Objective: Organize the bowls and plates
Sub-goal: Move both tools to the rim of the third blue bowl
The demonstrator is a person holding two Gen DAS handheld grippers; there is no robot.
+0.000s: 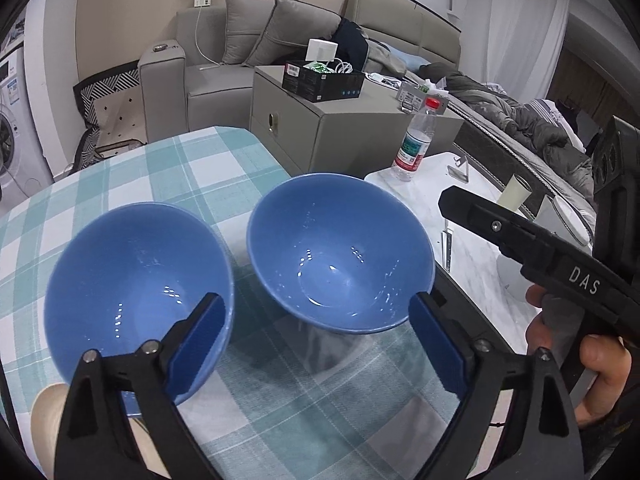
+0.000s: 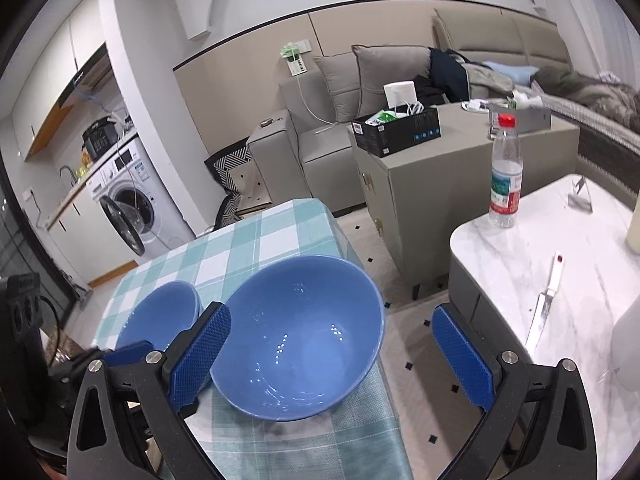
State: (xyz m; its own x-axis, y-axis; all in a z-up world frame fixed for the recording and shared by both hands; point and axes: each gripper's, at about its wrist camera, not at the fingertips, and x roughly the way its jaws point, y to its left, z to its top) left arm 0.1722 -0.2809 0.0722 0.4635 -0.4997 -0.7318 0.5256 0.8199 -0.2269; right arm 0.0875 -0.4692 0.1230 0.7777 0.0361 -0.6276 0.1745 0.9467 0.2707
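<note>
Two blue bowls sit upright and empty, side by side on a table under a green-and-white checked cloth (image 1: 224, 160). They are close together, rims nearly touching, though you cannot tell whether they meet.

Your left gripper (image 1: 316, 344) is spread wide and holds nothing. Bare cloth shows between its two blue pads. Its left pad overlaps the near rim of the left bowl (image 1: 132, 280), and its right pad sits just beside the near right rim of the right bowl (image 1: 340, 256); whether either pad touches is unclear.

Your right gripper (image 2: 332, 356) is also wide and empty. Seen from it, the right bowl (image 2: 298, 336) lies between the fingers, close against the left pad, with a clear gap to the right pad. The left bowl (image 2: 160, 316) lies beyond that left pad, partly hidden.

The right bowl stands close to the table's right edge, and its rim seems to reach past it. Beyond that edge is a narrow strip of tiled floor (image 2: 404, 320), then a white marble-look table (image 2: 540, 240). Ahead of both bowls the cloth is open to the far edge.

On the marble table, right of your right gripper: one water bottle (image 2: 506, 176) with a red cap, and one knife (image 2: 542, 308) near the table's front edge. In the left view, your right hand (image 1: 576, 340) grips its tool at the right.
</note>
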